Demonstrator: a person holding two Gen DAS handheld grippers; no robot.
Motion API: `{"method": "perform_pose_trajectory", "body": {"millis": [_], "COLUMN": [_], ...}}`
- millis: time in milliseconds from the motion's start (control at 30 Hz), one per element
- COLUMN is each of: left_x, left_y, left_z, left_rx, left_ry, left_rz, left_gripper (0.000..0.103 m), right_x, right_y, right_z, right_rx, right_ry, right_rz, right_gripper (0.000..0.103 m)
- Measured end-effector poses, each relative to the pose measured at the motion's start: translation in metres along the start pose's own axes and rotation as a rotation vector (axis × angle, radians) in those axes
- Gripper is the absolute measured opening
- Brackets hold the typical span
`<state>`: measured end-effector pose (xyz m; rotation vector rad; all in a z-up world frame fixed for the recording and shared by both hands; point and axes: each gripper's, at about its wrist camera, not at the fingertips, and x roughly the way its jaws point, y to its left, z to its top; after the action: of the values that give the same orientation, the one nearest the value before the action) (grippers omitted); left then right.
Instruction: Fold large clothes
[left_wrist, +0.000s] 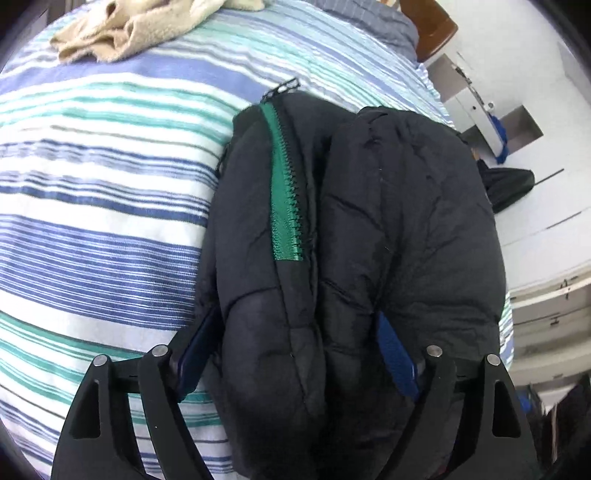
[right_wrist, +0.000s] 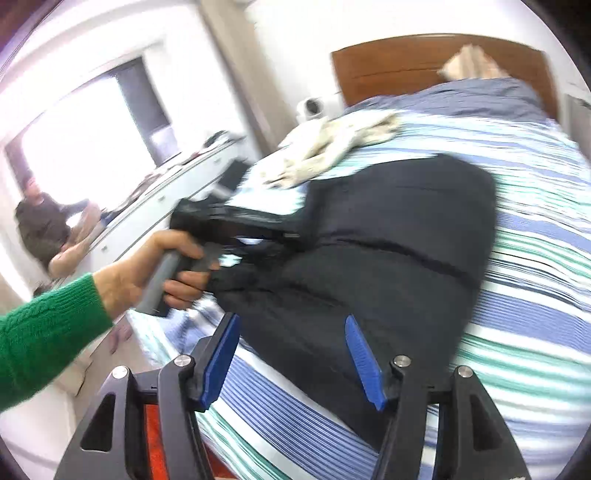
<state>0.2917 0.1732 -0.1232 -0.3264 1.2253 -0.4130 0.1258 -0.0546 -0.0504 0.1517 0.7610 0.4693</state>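
Black puffer jacket (left_wrist: 369, 229) bunched between left gripper (left_wrist: 295, 354) fingers, right gripper (right_wrist: 291, 354) fingers spread, no legible writing

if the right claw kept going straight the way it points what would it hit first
Most likely the black puffer jacket lying on the striped bed: it fills the view just beyond the open right claw. Depth is unclear.

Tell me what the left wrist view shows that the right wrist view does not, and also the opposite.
Only the left wrist view shows the green zipper on the black jacket, bunched between the left gripper fingers. Only the right wrist view shows the hand in a green sleeve holding the left gripper, the wooden headboard and the right gripper, open above the jacket's edge. Both show the jacket, the striped bedding and a beige cloth.
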Motion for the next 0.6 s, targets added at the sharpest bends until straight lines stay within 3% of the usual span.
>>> {"method": "perform_pose_trajectory", "body": {"millis": [233,333,600], "left_x": [-0.04,-0.057,-0.103], "left_y": [-0.019,-0.019,-0.063], "left_z": [-0.002,-0.006,-0.036], "left_rx": [0.08,0.083,0.234], "left_ry": [-0.063,-0.104,-0.376], "left_rz": [-0.007,0.023,0.351], "left_gripper": [0.085,0.086,0.093], "right_x": [-0.011,-0.017,-0.024], "right_y": [-0.09,-0.104,-0.097], "right_z": [-0.036,-0.043,-0.043], "right_rx": [0.159,0.185,0.169], "right_ry": [0.112,0.135,0.157], "right_rz": [-0.239,-0.304,-0.337], "right_gripper": [0.061,0.061,0.061]}}
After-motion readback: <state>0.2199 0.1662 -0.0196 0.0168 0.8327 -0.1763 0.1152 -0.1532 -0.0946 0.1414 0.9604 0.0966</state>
